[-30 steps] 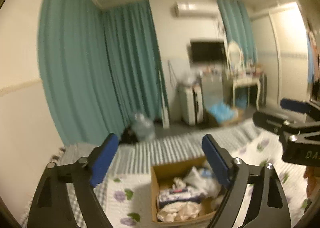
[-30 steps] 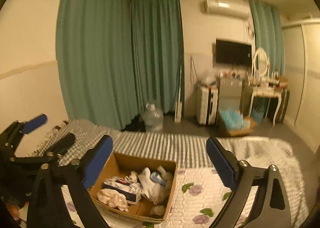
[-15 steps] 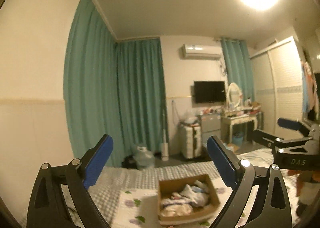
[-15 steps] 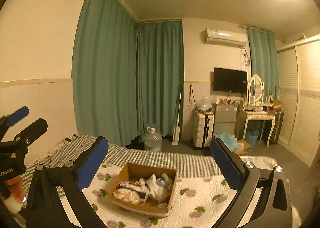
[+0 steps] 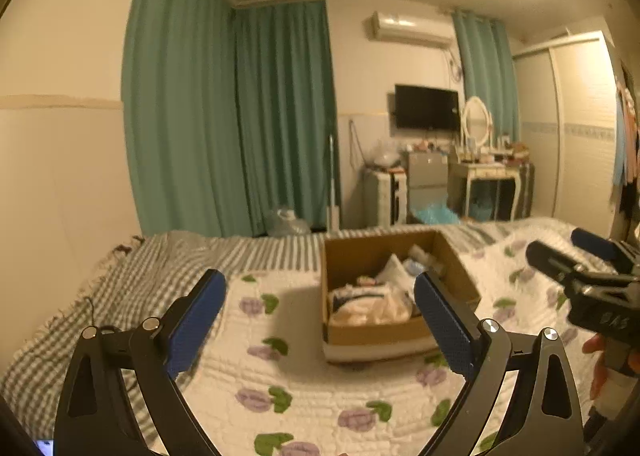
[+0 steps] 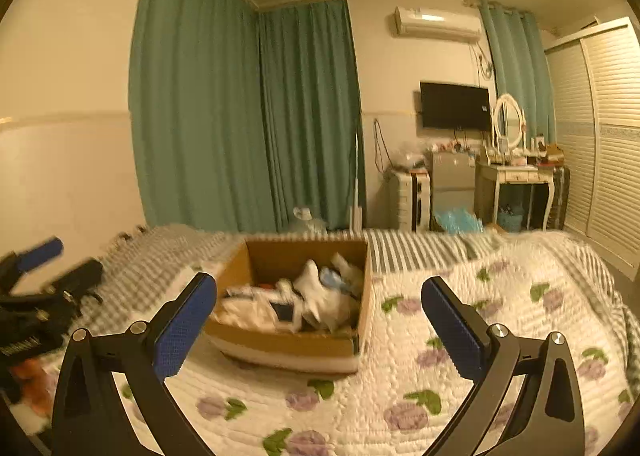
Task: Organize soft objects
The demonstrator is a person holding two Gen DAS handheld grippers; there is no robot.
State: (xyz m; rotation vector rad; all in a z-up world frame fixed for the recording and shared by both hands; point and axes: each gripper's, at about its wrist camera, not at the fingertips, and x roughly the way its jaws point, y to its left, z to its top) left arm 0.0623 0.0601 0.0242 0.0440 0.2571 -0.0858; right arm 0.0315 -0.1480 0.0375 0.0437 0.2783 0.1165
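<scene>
Bedspread (image 6: 460, 340) bears cardboard box (image 6: 280, 340); curtains (image 6: 248, 116) behind.

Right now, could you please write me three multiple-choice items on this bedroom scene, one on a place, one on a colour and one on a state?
1. Where does the cardboard box stand?
A. on the floral quilt on the bed
B. on the floor by the curtains
C. on the dressing table

2. What colour are the pads on the gripper fingers?
A. red
B. blue
C. white

3. In what state are the left gripper and the right gripper?
A. both open and empty
B. both shut
C. left shut on a cloth, right open

Answers:
1. A, the box rests on the purple-flowered quilt.
2. B, each finger carries a blue textured pad.
3. A, in each wrist view the fingers stand wide apart with nothing between them.
</scene>
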